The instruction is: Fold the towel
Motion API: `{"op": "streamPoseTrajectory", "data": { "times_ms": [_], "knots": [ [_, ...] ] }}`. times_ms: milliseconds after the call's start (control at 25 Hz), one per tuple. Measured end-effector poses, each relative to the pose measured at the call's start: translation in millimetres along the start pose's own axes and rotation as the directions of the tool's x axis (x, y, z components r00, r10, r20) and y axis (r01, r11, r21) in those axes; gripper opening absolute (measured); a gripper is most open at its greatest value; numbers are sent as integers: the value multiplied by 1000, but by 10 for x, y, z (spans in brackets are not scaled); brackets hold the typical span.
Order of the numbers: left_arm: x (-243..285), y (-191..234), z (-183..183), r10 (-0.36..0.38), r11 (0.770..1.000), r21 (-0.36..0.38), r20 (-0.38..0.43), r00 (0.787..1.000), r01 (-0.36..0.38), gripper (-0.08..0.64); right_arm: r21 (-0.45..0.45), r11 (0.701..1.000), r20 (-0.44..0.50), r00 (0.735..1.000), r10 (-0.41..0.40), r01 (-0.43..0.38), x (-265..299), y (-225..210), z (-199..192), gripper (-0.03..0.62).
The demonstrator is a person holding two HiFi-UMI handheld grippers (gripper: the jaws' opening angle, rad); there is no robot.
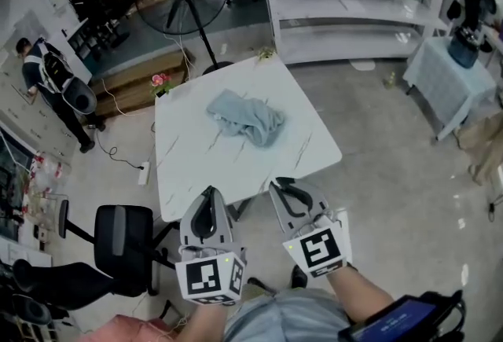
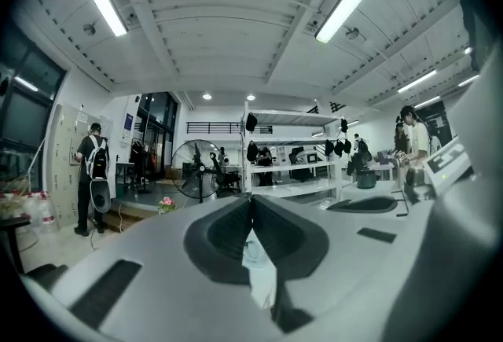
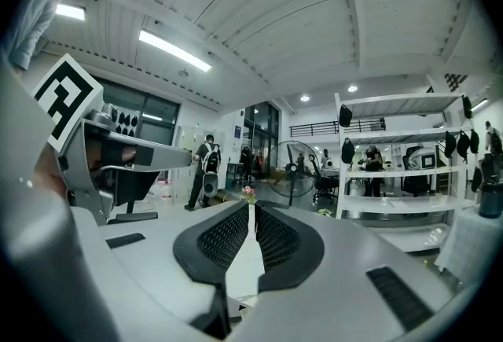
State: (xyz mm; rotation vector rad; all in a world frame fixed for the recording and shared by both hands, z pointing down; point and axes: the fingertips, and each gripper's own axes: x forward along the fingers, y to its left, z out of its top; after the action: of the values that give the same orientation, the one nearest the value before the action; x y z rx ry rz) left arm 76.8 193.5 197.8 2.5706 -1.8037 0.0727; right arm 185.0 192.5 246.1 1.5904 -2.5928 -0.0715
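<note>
At table's near edge, around 6 o'clock, we hold both tongs level, short of the cloth. Left gripper [image 1: 209,193] is pressed fully together w/ nothing in it. Right gripper [image 1: 283,185] is all but pressed together, only a hairline between its tips, also empty.

The towel [image 1: 245,118] lies in a crumpled heap about mid-table [image 1: 189,167], at 12 o'clock from us and well apart from both tongs. From the left gripper view we glimpse it low beyond the closed tips [image 2: 258,262].

Folding hasn't begun, so we see these risks:

1. Going in w/ tongs closed. They'd nudge the heap toward 12 o'clock instead of taking it, and could push it to the far edge.
2. No corner shows clearly; the edges are tucked into the bunch. We'd likely pinch a mid-fold or 2 layers at once, and the cloth would then lift as a wad, not spread.
3. If the 2 tongs grab points that aren't on the same edge, the spread comes out skewed and the fold uneven.
4. Soft cloth prob. slips from a shallow pinch, so we need a deep bite.
5. The tabletop looks small for it, so a flattened towel may hang over the 3 or 9 o'clock side and slide off.
</note>
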Motion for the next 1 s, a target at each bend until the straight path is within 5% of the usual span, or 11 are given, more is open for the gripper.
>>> {"op": "streamPoseTrajectory", "data": {
  "times_ms": [440, 1000],
  "knots": [
    [317, 251, -203, 69, 998, -8, -18, 997, -69, 8, -4, 997, -10, 997, 72, -72, 490, -67, -167, 40],
    [1718, 1563, -517, 37, 993, -105, -66, 997, -44, 8, -80, 995, -149, 988, 50, -63, 2346, -214, -381, 51]
  ]
}}
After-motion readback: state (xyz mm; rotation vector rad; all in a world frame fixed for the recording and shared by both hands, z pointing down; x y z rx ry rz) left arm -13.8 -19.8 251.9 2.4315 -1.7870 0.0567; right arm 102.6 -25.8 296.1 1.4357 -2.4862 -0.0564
